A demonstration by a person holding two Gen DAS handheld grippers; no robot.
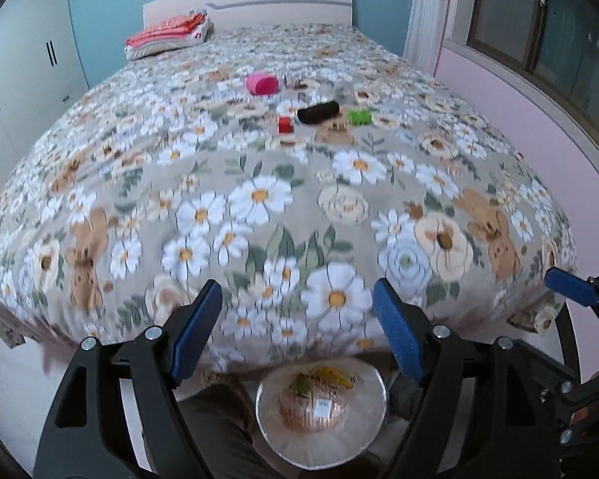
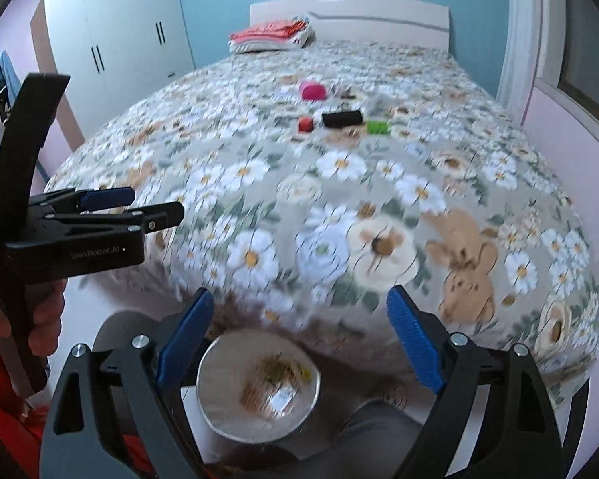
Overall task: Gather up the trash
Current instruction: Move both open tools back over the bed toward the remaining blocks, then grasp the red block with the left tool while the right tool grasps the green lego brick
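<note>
Below the bed (image 1: 259, 199), bin (image 1: 373, 417) holds wrappers (image 1: 315, 403).

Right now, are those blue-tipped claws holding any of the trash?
No, nothing is held. The left gripper and right gripper both stand open and empty above the trash bin, far from the small items on the bed.

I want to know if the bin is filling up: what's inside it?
The lined trash bin at the foot of the bed holds an orange-pink wrapper and a yellow-green packet on top. Anything beneath them is covered.
</note>
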